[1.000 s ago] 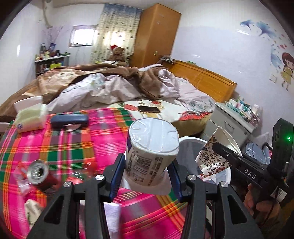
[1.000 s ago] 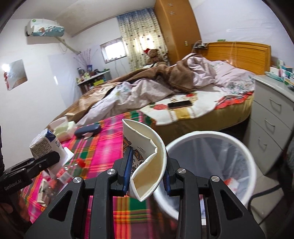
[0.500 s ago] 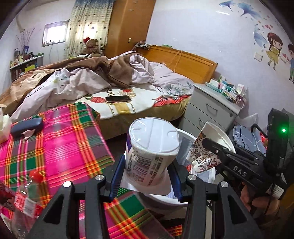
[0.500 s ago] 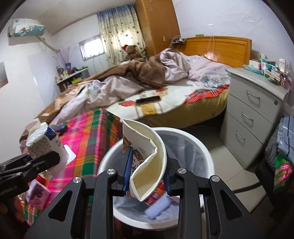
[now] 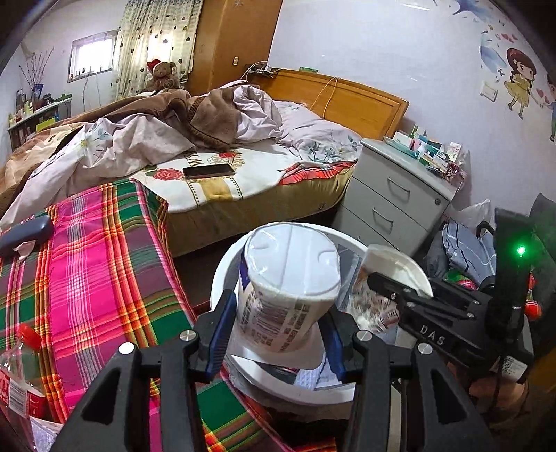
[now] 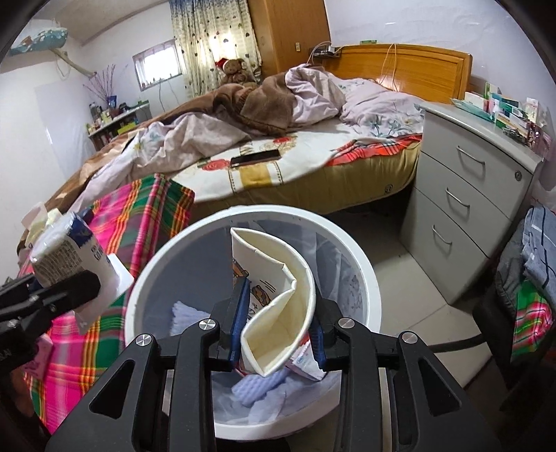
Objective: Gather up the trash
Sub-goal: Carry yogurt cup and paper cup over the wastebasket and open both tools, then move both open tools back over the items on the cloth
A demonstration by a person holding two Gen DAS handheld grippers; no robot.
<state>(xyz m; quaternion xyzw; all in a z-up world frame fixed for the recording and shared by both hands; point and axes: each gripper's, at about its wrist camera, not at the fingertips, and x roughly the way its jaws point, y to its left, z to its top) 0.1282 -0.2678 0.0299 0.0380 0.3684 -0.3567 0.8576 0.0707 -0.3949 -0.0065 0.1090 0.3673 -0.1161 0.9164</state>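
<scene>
White plastic bin sits under my left gripper, whose jaws are easing apart around a sealed noodle cup; plaid cloth lies left. From the right wrist, my right gripper is opening around a crushed paper cup above the bin's wrappers; nightstand right.

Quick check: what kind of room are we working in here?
A bedroom, lived in: an unmade bed with a wooden headboard, a drawer nightstand beside it, and a wardrobe behind.
</scene>
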